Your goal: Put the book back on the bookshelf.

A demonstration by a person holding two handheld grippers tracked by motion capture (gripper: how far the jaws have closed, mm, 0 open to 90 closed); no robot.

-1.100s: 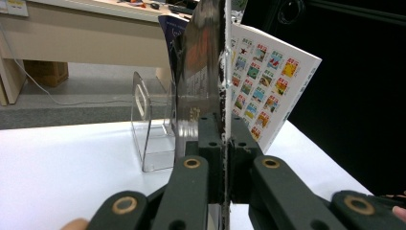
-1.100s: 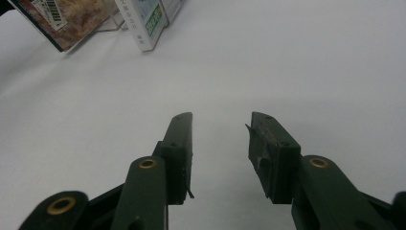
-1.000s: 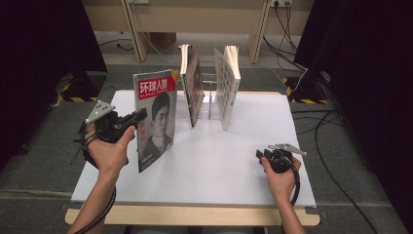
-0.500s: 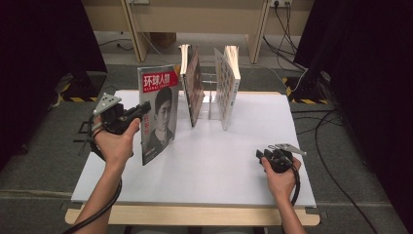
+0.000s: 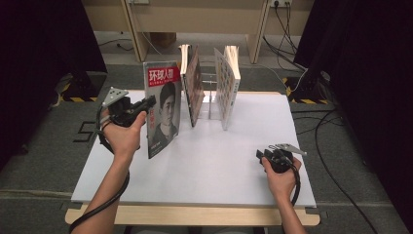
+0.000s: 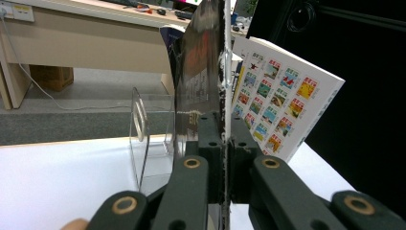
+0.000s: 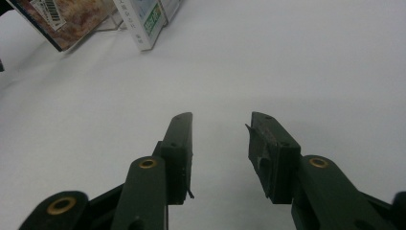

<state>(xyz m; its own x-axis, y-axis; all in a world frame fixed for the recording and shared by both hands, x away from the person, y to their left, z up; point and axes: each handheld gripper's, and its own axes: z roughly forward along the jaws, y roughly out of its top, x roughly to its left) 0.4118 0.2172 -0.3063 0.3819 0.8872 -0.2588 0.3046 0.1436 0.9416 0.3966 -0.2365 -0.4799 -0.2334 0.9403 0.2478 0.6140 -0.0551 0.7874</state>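
A magazine [image 5: 164, 108] with a red title band and a portrait on its cover stands upright at the table's left, held by its left edge in my left gripper [image 5: 148, 103]. Along that gripper's own jaws the magazine [image 6: 210, 72] runs edge-on, clamped between the pads. A clear acrylic rack [image 5: 208, 95] at the back holds a dark magazine [image 5: 194, 85] and a white book [image 5: 226, 83] with small coloured pictures, both leaning. My right gripper [image 5: 260, 155] rests low on the white table at the right, open with nothing between its fingers [image 7: 181, 143].
The white tabletop [image 5: 219, 161] stretches between the two hands. A clear rack divider [image 6: 139, 139] stands just left of the held magazine. A wooden desk [image 5: 195, 14] and cables [image 5: 287, 29] lie beyond the table's far edge. Dark curtains flank both sides.
My left gripper has carried the portrait magazine up and toward the rack, standing it more upright. The right gripper has stayed where it was.
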